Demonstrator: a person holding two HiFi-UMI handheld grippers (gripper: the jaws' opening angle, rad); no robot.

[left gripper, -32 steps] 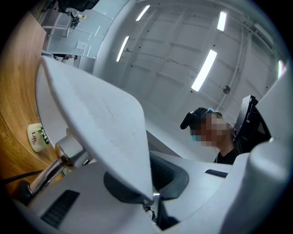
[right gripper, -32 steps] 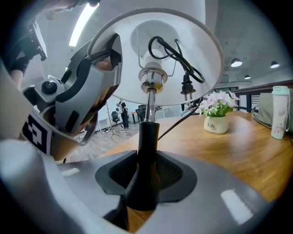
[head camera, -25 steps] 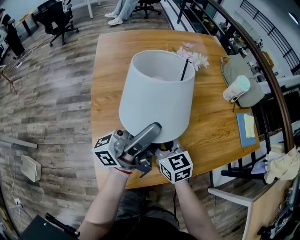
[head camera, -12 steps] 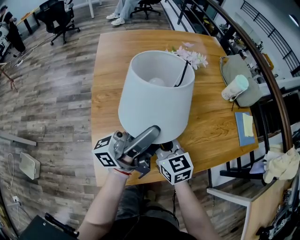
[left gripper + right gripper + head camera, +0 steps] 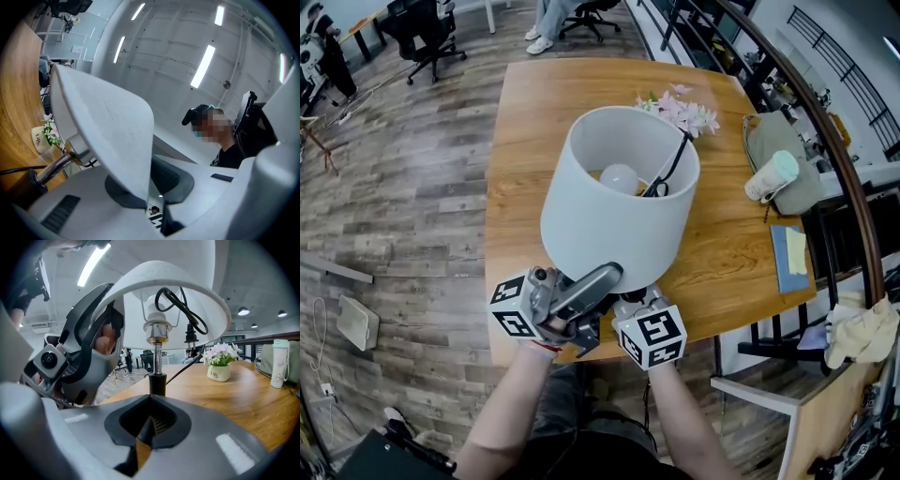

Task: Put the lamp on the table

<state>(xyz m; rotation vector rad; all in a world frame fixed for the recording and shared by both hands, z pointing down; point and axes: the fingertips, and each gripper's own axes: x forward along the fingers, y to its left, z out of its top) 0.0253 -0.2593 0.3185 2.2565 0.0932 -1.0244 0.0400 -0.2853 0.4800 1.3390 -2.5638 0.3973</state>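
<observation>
Lamp (image 5: 619,202) is over the near edge of the table (image 5: 731,253), stem (image 5: 156,357) about upright, cord bundled inside the shade (image 5: 108,126). Left gripper (image 5: 150,197) is pinching the shade's lower rim. Right gripper (image 5: 149,425) has just closed: jaws pressed together, nothing visible between them, stem just past the tips. Base is hidden, so can't confirm it's seated. Reads as the set-down step. Next: get the base flat on the wood, further in from the edge and clear of the flower pot (image 5: 219,372), then release the rim gently, since a shade-only grip could tip it
</observation>
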